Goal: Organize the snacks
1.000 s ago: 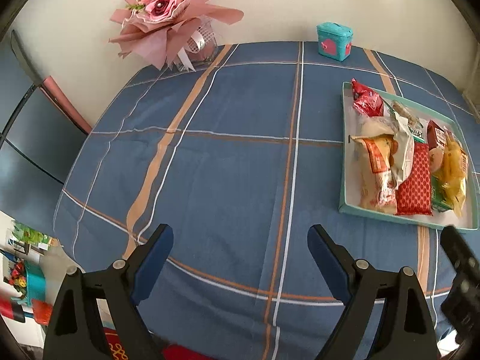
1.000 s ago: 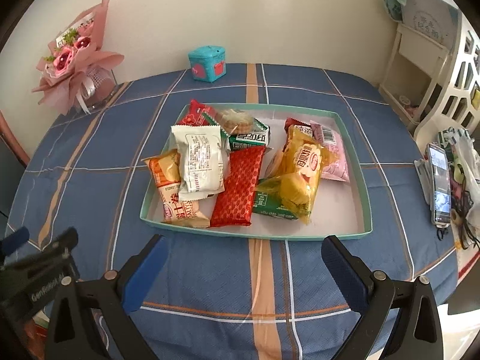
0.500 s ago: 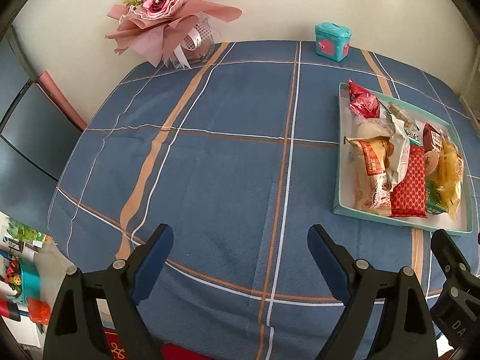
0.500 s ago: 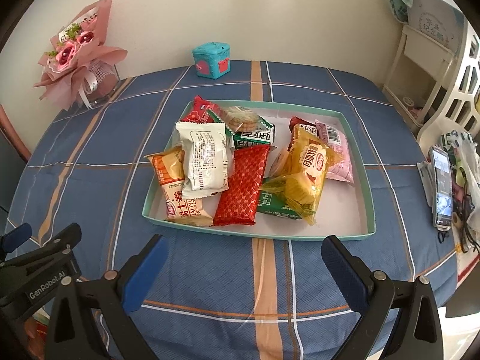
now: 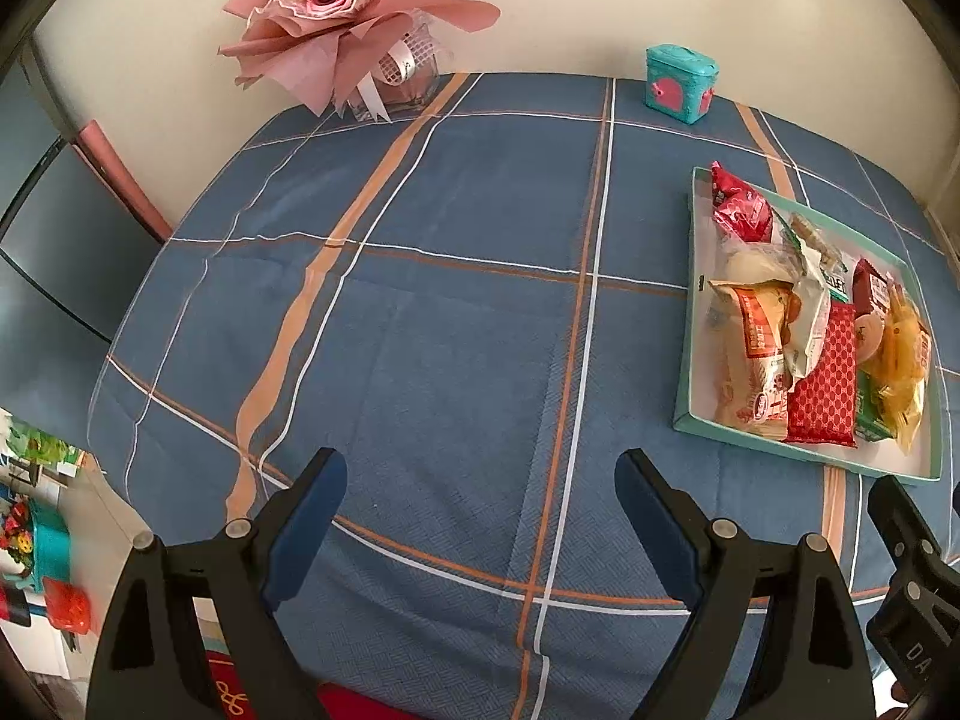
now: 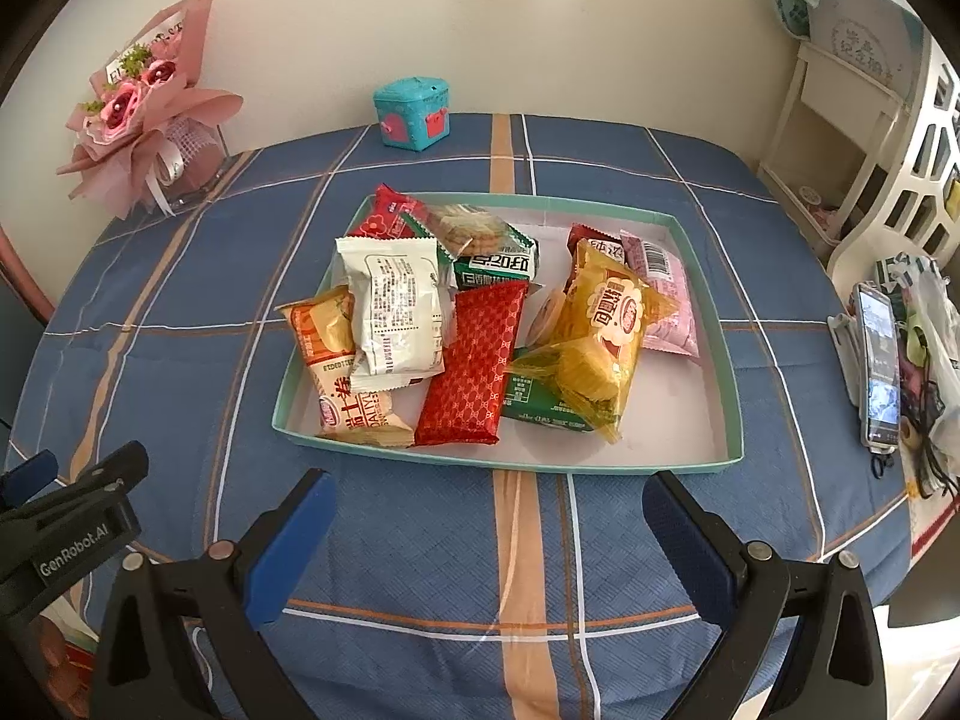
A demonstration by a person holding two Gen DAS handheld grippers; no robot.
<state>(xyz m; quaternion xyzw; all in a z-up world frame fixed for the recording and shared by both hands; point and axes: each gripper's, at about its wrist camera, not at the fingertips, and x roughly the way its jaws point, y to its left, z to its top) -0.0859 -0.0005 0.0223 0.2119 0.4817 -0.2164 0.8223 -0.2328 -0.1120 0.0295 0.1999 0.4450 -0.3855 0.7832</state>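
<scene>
In teal tray (image 6: 729, 414): heaped snack packets (image 6: 474, 372) (red, yellow, white); both hand-held grippers (image 6: 489, 531) apart, empty.

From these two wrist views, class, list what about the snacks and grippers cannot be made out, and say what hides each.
- Green packet, right wrist view: mostly covered by the yellow bag.
- Small round item, right wrist view: tucked behind the red patterned packet; kind unclear.
- Right gripper, left wrist view: cut off by the frame edge.
- Phone screen, right wrist view: too small to read.
</scene>
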